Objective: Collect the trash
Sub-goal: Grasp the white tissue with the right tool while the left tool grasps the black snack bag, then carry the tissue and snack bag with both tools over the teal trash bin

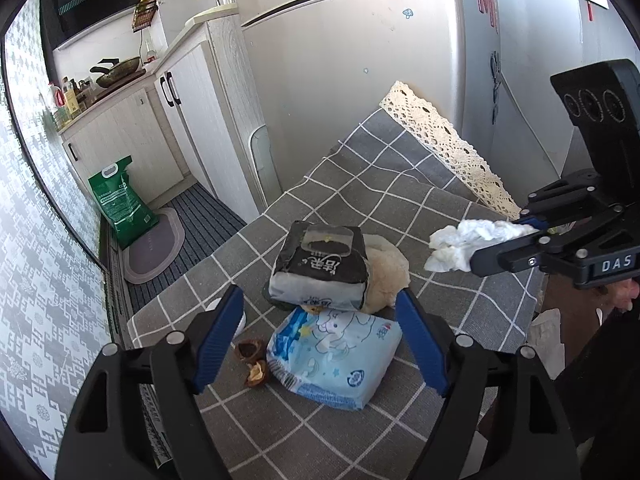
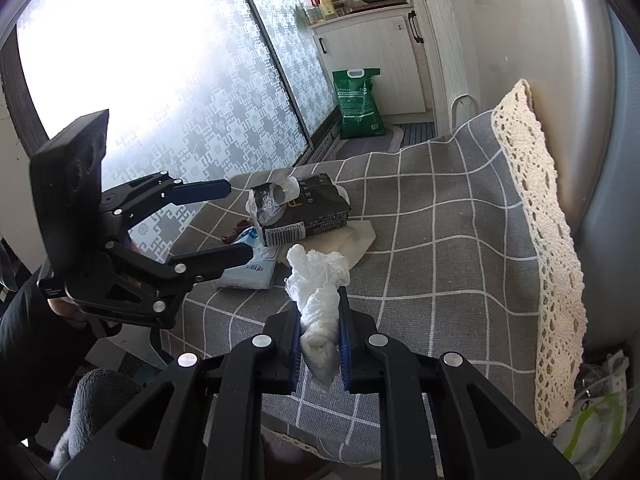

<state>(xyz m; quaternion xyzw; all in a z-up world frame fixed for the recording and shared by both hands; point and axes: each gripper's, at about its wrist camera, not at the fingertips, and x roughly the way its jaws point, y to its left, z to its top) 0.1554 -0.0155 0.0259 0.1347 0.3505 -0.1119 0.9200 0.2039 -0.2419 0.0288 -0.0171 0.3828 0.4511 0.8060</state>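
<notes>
- Now: right gripper (image 2: 319, 322) jaws pinch crumpled white tissue wad (image 2: 320, 280), held above grey checked tablecloth (image 2: 440, 240).
- Left gripper (image 1: 320, 340) jaws spread wide, w/ light-blue wipes pack (image 1: 336, 360) between them on cloth.

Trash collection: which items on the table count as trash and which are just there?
Job:
crumpled tissue, clamped in the right gripper
nut shells beside the open left gripper

Just there:
black tissue pack
blue wipes pack
checked tablecloth
green sack on the floor
</notes>
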